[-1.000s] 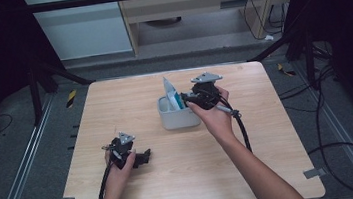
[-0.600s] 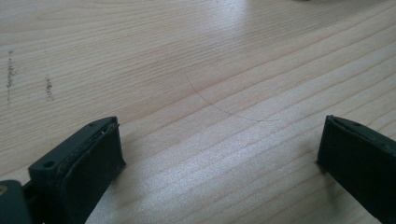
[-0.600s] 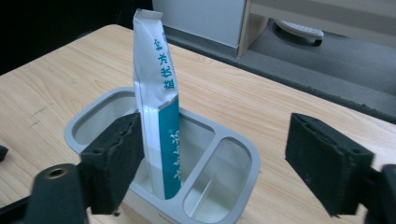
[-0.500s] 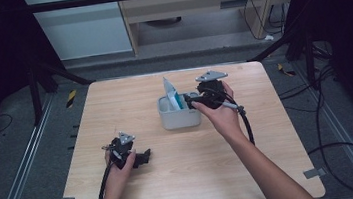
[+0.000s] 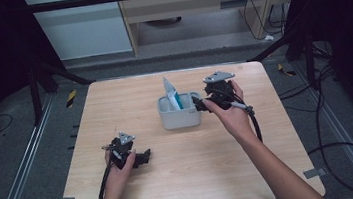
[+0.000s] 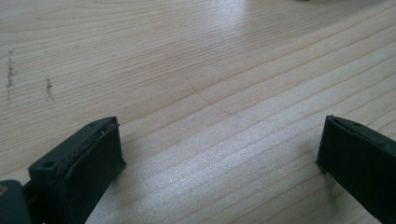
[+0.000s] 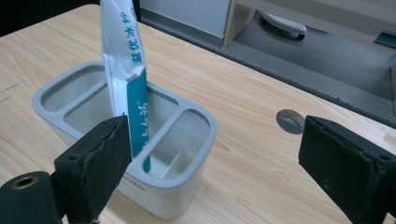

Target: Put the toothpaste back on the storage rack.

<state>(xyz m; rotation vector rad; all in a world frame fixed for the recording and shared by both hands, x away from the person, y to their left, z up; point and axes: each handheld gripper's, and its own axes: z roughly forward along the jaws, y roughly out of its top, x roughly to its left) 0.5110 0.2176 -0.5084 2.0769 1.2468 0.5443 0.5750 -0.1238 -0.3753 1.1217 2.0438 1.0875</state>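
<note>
Likely light, thin and floppy, that white-and-teal sachet (image 7: 125, 70); best pinched flat across its free upper part. Stands tilted in the middle compartment of the grey organiser (image 7: 187, 184), near the middle of the bench (image 5: 283, 168), toward its far edge. Right gripper (image 5: 200, 103) just beside the organiser's right wall, jaws wide apart, empty. Left gripper (image 5: 143, 157) well apart near the front-left corner, likewise spread, empty.

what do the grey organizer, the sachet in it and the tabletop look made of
Grey organizer: likely moulded plastic, matte, with smooth rounded rims and thin dividers. Sachet: glossy plastic or foil film, white and teal with print, creased and catching light. Tabletop: pale wood or wood-look laminate, with straight grain lines; which one is unclear.
</note>
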